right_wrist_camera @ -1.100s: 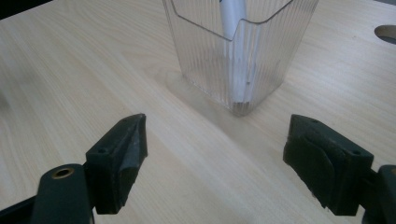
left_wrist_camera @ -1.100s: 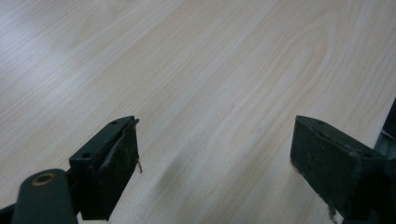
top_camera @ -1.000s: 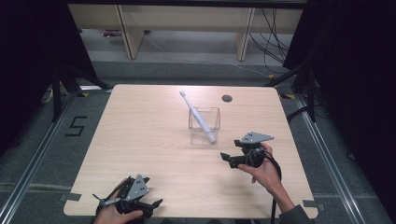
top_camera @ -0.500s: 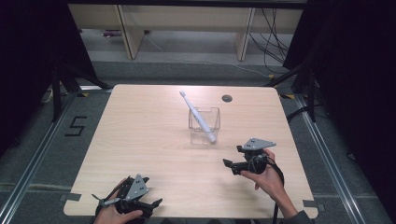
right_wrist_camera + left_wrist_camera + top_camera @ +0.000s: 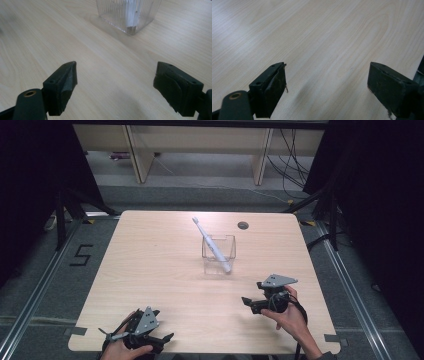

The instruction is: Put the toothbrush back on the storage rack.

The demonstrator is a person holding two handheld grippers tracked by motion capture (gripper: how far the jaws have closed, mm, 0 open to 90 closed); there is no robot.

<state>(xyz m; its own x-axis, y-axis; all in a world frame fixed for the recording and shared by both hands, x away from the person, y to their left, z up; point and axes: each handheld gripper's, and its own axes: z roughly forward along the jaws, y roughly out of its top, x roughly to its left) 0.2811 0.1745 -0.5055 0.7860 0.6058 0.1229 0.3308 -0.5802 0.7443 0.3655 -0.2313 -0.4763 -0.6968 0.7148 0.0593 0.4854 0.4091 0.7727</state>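
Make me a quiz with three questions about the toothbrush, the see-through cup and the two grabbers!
1. Where is the toothbrush?
A. flat on the table
B. leaning in the clear cup
C. held in a gripper

2. What colour is the toothbrush?
A. white
B. red
C. green

3. How are the jaws of the right gripper?
A. shut on the cup
B. shut on nothing
C. open

Answers:
1 B, its handle end sits in the cup and its head sticks out over the rim.
2 A, it looks white in the high view.
3 C, bare table shows in the wide gap between them.
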